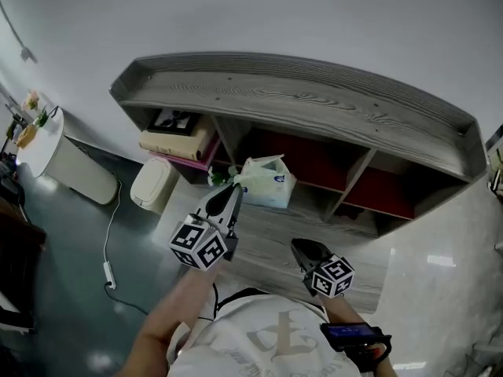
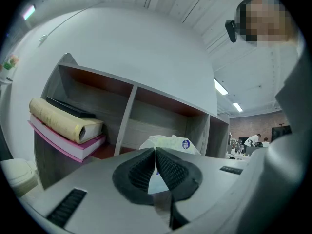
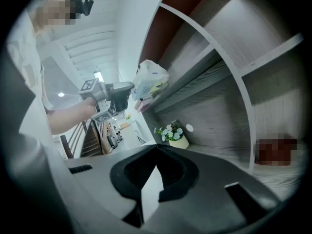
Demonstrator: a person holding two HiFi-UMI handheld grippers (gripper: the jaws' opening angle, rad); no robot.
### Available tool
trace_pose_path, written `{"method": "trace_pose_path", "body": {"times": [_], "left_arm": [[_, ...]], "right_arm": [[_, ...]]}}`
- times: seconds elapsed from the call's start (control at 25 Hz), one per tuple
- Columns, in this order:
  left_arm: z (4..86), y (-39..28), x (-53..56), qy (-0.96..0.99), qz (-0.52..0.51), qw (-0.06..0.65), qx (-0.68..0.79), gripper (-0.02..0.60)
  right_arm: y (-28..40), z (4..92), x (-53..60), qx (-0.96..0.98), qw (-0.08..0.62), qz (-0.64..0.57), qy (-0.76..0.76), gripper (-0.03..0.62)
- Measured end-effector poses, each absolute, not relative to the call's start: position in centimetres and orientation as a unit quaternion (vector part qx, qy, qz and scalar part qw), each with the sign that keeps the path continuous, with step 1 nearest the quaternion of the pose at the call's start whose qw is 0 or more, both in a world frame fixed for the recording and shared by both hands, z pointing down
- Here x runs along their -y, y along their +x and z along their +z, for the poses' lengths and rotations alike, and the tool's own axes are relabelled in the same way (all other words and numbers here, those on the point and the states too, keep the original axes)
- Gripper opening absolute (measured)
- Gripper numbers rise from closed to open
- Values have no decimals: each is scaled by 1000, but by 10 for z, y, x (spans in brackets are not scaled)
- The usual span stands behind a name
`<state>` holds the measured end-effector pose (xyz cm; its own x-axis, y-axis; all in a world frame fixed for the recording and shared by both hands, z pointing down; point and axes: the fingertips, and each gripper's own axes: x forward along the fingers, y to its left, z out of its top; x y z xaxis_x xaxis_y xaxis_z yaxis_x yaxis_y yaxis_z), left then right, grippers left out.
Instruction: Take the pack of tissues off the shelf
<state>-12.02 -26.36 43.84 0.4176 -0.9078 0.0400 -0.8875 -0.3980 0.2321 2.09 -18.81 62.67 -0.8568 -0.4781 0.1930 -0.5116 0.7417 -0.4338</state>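
Note:
The pack of tissues (image 1: 269, 184) is a white plastic-wrapped pack with a blue mark, hanging just in front of the shelf's (image 1: 299, 100) middle compartment. My left gripper (image 1: 233, 184) is shut on its left end, pinching the wrapper. In the left gripper view the pack (image 2: 169, 143) shows just past the closed jaws of the left gripper (image 2: 156, 152). In the right gripper view the pack (image 3: 150, 79) is held in the air by the left gripper (image 3: 127, 89). My right gripper (image 1: 299, 247) hangs lower, near my body, shut and empty (image 3: 157, 147).
Stacked books (image 1: 177, 144) lie in the shelf's left compartment (image 2: 63, 123). A small pot of flowers (image 3: 173, 135) stands on the bottom board. A white bin (image 1: 153, 183), a white table (image 1: 43, 136) and a cable (image 1: 110, 273) are on the floor at left.

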Motion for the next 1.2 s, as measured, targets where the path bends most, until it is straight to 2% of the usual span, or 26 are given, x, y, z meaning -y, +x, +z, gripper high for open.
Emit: {"method": "trace_pose_path", "body": {"times": [0.6,1.2], "left_arm": [[458,-158,222,826,-38,101,553,21],[523,-198,171,801,-21,146,580,21]], "right_arm": [[-12,625,182,942,54,229,238,5],[-38,624,161,946,68,222,227,5]]}}
